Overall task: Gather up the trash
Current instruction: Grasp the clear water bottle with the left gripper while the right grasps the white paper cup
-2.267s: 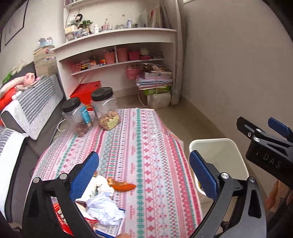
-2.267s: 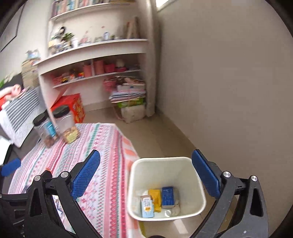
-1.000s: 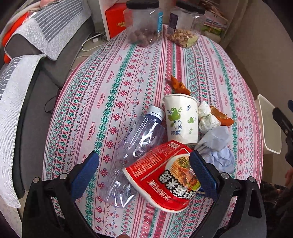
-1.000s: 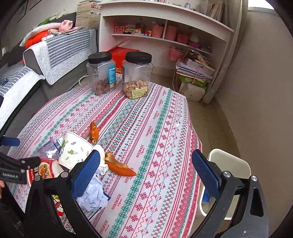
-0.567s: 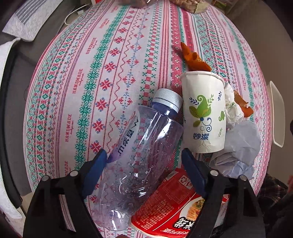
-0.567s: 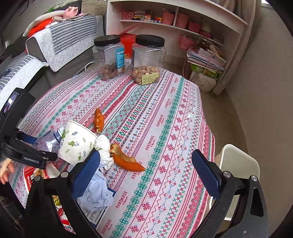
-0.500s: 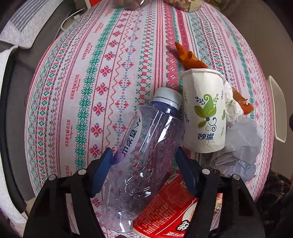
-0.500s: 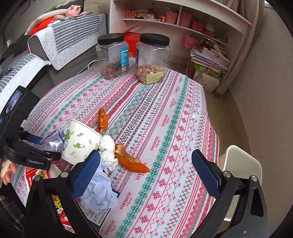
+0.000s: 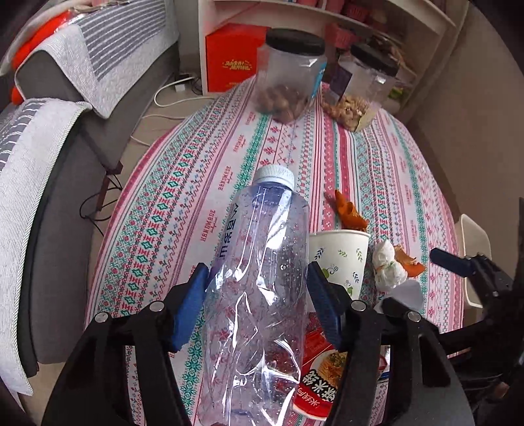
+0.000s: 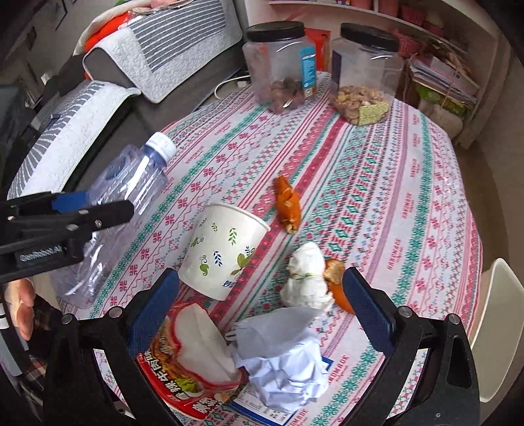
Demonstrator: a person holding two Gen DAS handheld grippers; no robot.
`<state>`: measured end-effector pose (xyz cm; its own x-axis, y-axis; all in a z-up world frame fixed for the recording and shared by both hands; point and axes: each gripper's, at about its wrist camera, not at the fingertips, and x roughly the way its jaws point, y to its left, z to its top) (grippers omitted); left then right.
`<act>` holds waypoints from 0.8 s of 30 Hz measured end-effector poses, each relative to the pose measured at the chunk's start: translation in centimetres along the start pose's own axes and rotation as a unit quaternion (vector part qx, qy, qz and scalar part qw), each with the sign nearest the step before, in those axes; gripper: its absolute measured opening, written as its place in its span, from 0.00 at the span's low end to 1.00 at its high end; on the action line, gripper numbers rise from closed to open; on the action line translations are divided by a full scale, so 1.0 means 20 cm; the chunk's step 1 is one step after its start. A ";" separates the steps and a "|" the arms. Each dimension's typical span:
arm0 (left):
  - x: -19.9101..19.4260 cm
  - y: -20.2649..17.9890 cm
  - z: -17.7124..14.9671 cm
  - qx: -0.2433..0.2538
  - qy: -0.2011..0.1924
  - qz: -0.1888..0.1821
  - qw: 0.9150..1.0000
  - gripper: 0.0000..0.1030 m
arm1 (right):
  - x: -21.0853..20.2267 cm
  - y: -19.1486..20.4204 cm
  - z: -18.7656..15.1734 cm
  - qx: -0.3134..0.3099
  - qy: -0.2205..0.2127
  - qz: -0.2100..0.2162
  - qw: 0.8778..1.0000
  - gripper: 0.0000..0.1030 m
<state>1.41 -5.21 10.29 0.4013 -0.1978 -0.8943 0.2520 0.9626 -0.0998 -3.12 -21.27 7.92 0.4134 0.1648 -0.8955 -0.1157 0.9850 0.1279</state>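
Fingers [image 9: 193,304] of left gripper [image 9: 257,303] clamp plastic bottle [image 9: 258,278]; right gripper [image 10: 262,314] gapes

Tabletop [image 10: 409,183] under striped patterned cloth. Two clear black-lidded jars at the far edge: left jar [image 10: 281,65] with brown nuts, right jar [image 10: 365,75] with pale nuts. Grey sofa [image 9: 49,157] with striped quilted covers left of it. Red box [image 9: 234,62] on the floor below white shelves [image 10: 409,19].
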 end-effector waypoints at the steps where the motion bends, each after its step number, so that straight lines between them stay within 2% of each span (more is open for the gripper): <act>1: -0.01 0.00 0.01 -0.001 -0.005 0.002 1.000 0.58 | 0.02 0.01 0.01 0.003 0.007 0.004 1.000 0.92; 5: -0.03 0.05 0.00 -0.014 -0.014 0.006 1.000 0.53 | 0.15 0.00 0.04 0.041 0.037 0.036 0.998 0.88; 8: -0.03 0.10 0.00 -0.021 -0.014 0.002 1.000 0.49 | 0.23 0.00 0.05 0.057 0.051 0.039 0.996 0.87; 10: -0.01 0.12 -0.01 -0.026 -0.002 -0.004 1.000 0.48 | 0.29 -0.02 0.04 0.070 0.067 0.050 0.994 0.86; 13: 0.04 0.15 -0.03 -0.037 0.028 -0.004 0.999 0.49 | 0.33 -0.02 0.03 0.075 0.074 0.054 0.993 0.77; 14: 0.06 0.16 -0.04 -0.040 0.039 -0.002 0.998 0.51 | 0.34 -0.01 0.03 0.075 0.075 0.057 0.993 0.70; 15: 0.07 0.18 -0.05 -0.042 0.048 0.000 0.998 0.57 | 0.35 -0.01 0.03 0.076 0.075 0.061 0.992 0.69; 18: 0.09 0.20 -0.06 -0.049 0.064 0.005 0.997 0.67 | 0.39 0.00 0.04 0.075 0.077 0.067 0.992 0.64; 20: 0.11 0.19 -0.07 -0.042 0.081 0.005 0.996 0.73 | 0.41 0.02 0.05 0.068 0.076 0.062 0.993 0.65; 23: 0.17 0.20 -0.08 -0.041 0.101 0.015 0.994 0.74 | 0.40 0.02 0.06 0.069 0.075 0.070 0.992 0.67; 24: 0.19 0.20 -0.08 -0.040 0.110 0.015 0.993 0.74 | 0.40 0.02 0.07 0.070 0.070 0.070 0.993 0.63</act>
<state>2.52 -1.81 5.75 0.2040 -0.1315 -0.9701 0.1681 0.9809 -0.0976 1.37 -19.52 1.41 0.2705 0.3012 -0.9144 -0.0331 0.9521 0.3039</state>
